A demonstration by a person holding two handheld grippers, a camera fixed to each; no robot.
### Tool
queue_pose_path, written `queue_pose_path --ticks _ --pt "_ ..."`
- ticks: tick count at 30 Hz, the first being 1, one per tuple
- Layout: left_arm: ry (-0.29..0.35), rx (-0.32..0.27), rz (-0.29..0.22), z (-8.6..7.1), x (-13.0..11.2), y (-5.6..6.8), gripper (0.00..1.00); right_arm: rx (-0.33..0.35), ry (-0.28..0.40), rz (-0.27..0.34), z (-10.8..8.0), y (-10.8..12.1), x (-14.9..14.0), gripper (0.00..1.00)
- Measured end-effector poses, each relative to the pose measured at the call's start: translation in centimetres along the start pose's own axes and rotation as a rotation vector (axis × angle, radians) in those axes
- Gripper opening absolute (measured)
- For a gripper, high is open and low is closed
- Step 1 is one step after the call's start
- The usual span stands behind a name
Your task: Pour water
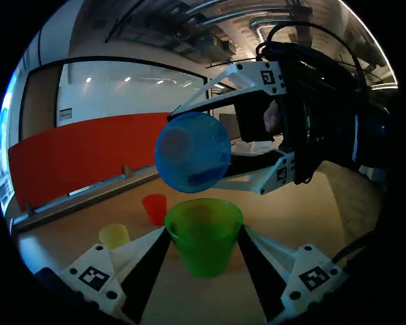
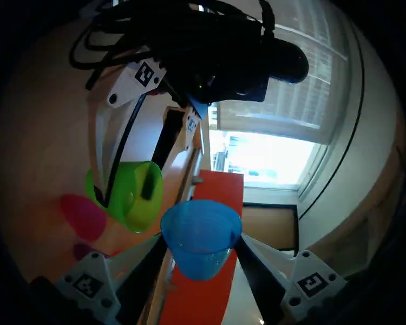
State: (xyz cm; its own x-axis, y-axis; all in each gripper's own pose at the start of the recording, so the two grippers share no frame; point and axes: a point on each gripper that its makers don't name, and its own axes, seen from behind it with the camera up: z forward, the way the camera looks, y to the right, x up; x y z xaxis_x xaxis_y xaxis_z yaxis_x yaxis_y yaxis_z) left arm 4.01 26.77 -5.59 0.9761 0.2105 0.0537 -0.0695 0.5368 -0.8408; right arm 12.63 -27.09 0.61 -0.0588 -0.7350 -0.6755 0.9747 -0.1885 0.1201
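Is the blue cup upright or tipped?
Tipped: in the left gripper view the blue cup shows its base, held sideways above the upright green cup.

The tilted blue cup (image 1: 192, 151) hangs close over the rim of the green cup (image 1: 204, 238) and takes the way in from above, and the right tongs (image 1: 198, 149) with their dark cables (image 1: 311, 59) block the upper right. On the worktop (image 1: 311, 216) a red cup (image 1: 155, 208) and a yellow cup (image 1: 115, 236) stand apart, behind and left of the green cup, while the stretch to its right lies open. A red partition (image 1: 84, 157) closes the far left edge.
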Motion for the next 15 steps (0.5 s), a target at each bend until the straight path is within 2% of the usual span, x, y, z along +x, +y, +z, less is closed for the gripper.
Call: queue_pose_path --ticks 6,15 --pt "-0.001 0.003 0.000 -0.1 -0.1 -0.1 0.85 -0.016 0.000 0.116 -0.1 0.0 -0.6 0.88" --pt "0.000 0.012 -0.008 -0.2 0.0 -0.5 0.85 -0.035 -0.008 0.381 -0.4 -0.5 -2.0 0.88"
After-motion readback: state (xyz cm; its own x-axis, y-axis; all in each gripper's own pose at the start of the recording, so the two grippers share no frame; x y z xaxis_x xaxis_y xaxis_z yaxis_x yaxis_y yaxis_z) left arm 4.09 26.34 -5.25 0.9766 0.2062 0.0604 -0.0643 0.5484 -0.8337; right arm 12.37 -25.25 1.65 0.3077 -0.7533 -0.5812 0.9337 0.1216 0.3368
